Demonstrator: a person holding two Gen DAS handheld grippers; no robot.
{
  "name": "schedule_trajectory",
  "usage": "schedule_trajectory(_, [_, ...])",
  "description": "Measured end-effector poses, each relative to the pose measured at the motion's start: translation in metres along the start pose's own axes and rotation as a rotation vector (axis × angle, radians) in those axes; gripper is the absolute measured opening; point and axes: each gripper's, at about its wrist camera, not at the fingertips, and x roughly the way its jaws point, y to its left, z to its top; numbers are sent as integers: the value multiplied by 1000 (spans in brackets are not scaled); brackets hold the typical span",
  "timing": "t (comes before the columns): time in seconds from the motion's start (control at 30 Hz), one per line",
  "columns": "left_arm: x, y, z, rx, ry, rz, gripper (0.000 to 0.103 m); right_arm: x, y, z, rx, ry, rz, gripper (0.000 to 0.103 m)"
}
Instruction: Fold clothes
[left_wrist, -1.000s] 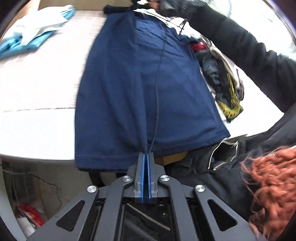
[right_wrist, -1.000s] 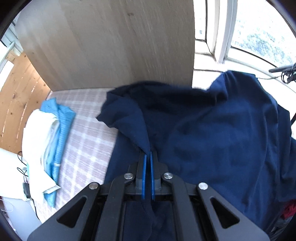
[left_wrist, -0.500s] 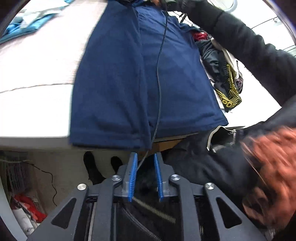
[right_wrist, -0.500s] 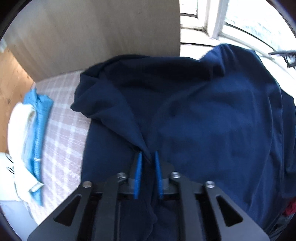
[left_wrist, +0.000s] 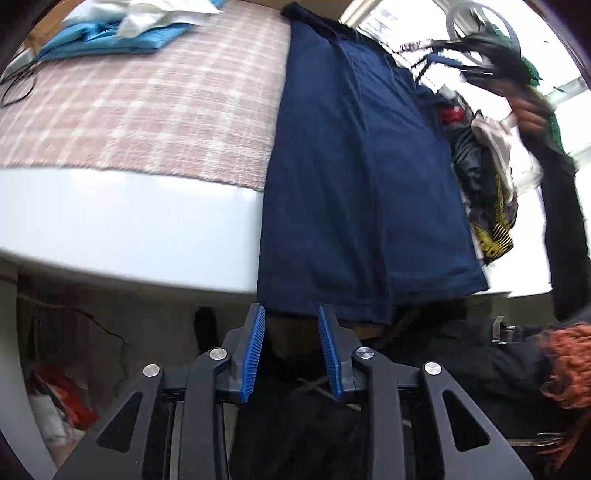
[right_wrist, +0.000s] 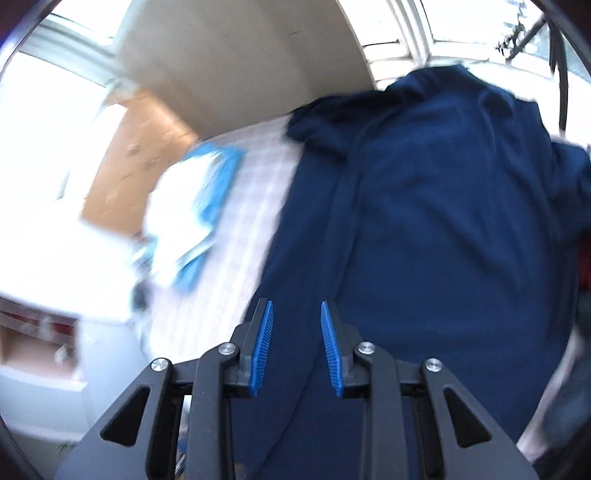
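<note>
A navy blue shirt (left_wrist: 354, 177) lies lengthwise on the table, one side folded over the middle, its hem hanging over the near edge. My left gripper (left_wrist: 291, 314) hovers just off that hem, its jaws opening, nothing between the blue pads. In the right wrist view the same navy shirt (right_wrist: 436, 206) spreads out, collar end far from me. My right gripper (right_wrist: 295, 308) hangs above the folded edge, its jaws opening, no cloth pinched. In the left wrist view the right gripper (left_wrist: 476, 40) shows blurred at the far right, held by a hand.
A pink checked cloth (left_wrist: 155, 103) covers the white table (left_wrist: 122, 229). Folded white and light blue clothes (left_wrist: 122, 29) lie at the far left. A heap of dark, yellow and red clothes (left_wrist: 484, 177) sits right of the shirt. The person's dark sleeve (left_wrist: 565, 229) crosses the right side.
Both grippers were shut on the shirt's folded edge a second ago; both have let go and opened. The left one backed off the hem; the right one lifted and swung away.
</note>
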Motion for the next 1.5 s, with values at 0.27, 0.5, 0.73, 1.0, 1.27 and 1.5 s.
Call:
schedule_trajectory(0.27, [16,-11,13,40,3,10,29,35,30,-114,-126,89,-72,50])
schedule_trajectory(0.5, [21,-5,8,32,11,55,29,133,41,-159,-200,230,-135,50])
schedule_trajectory(0.73, [24,-8,11,42,0,71,29,154,59,-185,-237,268,-133,50])
schedule_trajectory(1.0, [35,-12,19,72,14,145,27,153,76,-195,-344,247,-230,22])
schedule_trajectory(1.27, [27,-20,16,128,-8,158,3,152,71,-197,-363,255,-185,4])
schedule_trajectory(1.5, [29,-26,11,140,10,161,4,147,59,-199,-371,294,-170,3])
